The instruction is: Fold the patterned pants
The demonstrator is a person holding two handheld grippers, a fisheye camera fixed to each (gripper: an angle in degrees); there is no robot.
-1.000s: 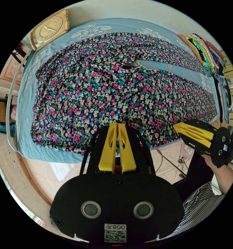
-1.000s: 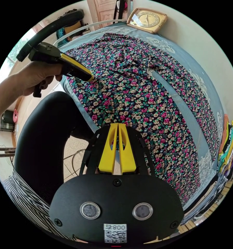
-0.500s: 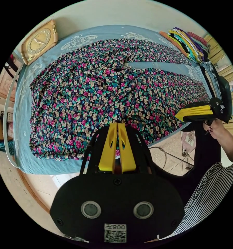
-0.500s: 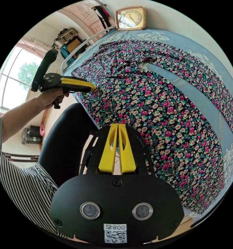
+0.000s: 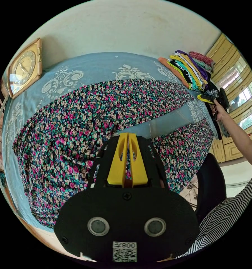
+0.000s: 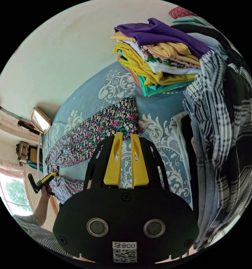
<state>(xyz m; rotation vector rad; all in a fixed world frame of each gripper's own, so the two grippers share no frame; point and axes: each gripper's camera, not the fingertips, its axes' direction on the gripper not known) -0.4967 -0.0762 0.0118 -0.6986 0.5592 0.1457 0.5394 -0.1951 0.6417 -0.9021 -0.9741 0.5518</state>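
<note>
The patterned pants (image 5: 103,112) lie lengthwise on the bed (image 5: 84,70). The left gripper (image 5: 128,137) pinches cloth near the waist; the right gripper (image 6: 126,138), jaws parted (empty), is nearer the leg ends ahead.

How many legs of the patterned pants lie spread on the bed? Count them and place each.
2. The far leg runs along the wall side of the blue sheet toward the stacked clothes; the near leg lies along the front edge, sheet showing between them.
</note>
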